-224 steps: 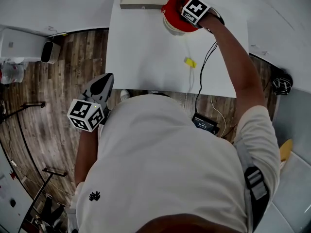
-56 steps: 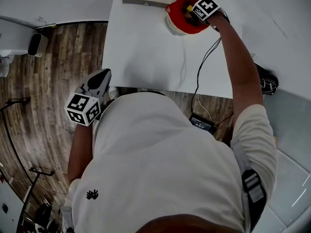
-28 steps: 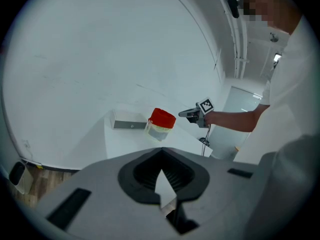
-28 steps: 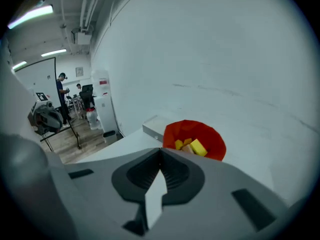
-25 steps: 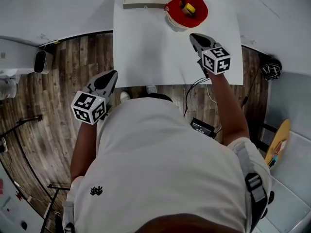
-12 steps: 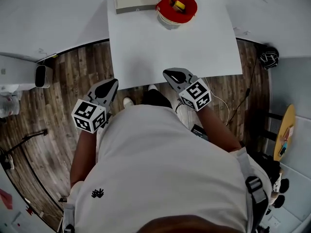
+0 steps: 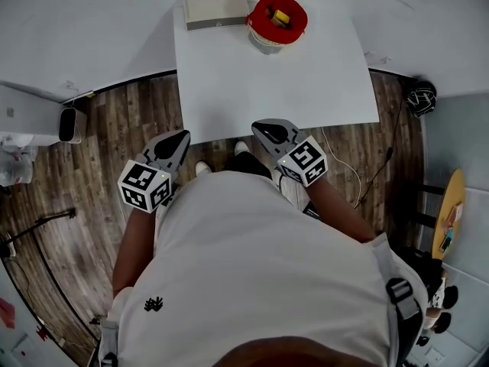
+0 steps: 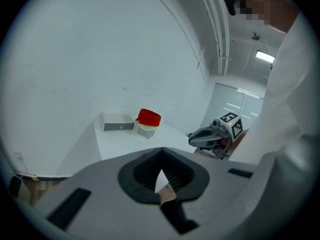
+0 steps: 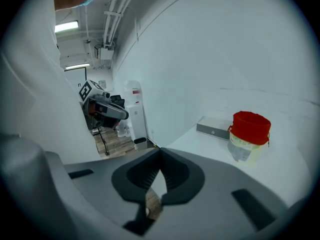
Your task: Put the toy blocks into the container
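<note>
I held the left gripper (image 7: 179, 137) and right gripper (image 7: 262, 128) clenched & empty at the table's (image 7: 267, 75) near edge, prob. parked w/ nothing left to fetch. A yellow block (image 7: 281, 17) lay in the red container (image 7: 265, 23) at the far edge.

One container (image 7: 260, 21); one box (image 7: 217, 10); two grippers (image 7: 180, 138) (image 7: 260, 128)

right gripper (image 7: 261, 128): drawn back from red container (image 7: 263, 10) to near edge of white table (image 7: 229, 90) | yellow block (image 7: 281, 17): off tabletop, now lying inside container
</note>
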`<state>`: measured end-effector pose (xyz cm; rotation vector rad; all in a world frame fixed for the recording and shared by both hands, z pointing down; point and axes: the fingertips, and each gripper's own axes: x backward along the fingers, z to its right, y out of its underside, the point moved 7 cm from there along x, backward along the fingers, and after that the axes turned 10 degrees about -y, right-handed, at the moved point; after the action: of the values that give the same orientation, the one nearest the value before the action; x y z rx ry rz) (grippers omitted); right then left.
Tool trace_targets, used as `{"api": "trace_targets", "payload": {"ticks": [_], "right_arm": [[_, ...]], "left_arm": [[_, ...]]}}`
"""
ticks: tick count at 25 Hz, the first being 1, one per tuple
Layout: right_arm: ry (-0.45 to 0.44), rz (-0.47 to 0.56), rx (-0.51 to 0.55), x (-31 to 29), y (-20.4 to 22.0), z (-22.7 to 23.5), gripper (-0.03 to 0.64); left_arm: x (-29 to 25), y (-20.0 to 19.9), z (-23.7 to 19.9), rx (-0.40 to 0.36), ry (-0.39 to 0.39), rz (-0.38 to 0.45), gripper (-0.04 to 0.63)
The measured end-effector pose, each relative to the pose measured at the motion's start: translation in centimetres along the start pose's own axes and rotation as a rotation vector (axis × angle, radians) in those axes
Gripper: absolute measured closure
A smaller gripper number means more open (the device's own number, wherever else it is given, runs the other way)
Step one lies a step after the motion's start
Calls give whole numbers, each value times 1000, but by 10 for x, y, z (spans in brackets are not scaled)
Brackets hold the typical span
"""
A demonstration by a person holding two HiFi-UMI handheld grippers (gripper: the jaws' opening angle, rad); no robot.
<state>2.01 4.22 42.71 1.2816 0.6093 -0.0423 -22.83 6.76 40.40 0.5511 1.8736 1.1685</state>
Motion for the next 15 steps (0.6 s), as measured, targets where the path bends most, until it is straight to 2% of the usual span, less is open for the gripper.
{"api": "trace_targets", "payload": {"ticks": [9,15], "right_arm": [[-63,0,12,-12,-2,-9,611],[-65,16,25,-15,-7,-14,612]], "left_arm": [[12,9,-1,23,-28,2,589],[18,16,-3,29,-35,-7,589]]}}
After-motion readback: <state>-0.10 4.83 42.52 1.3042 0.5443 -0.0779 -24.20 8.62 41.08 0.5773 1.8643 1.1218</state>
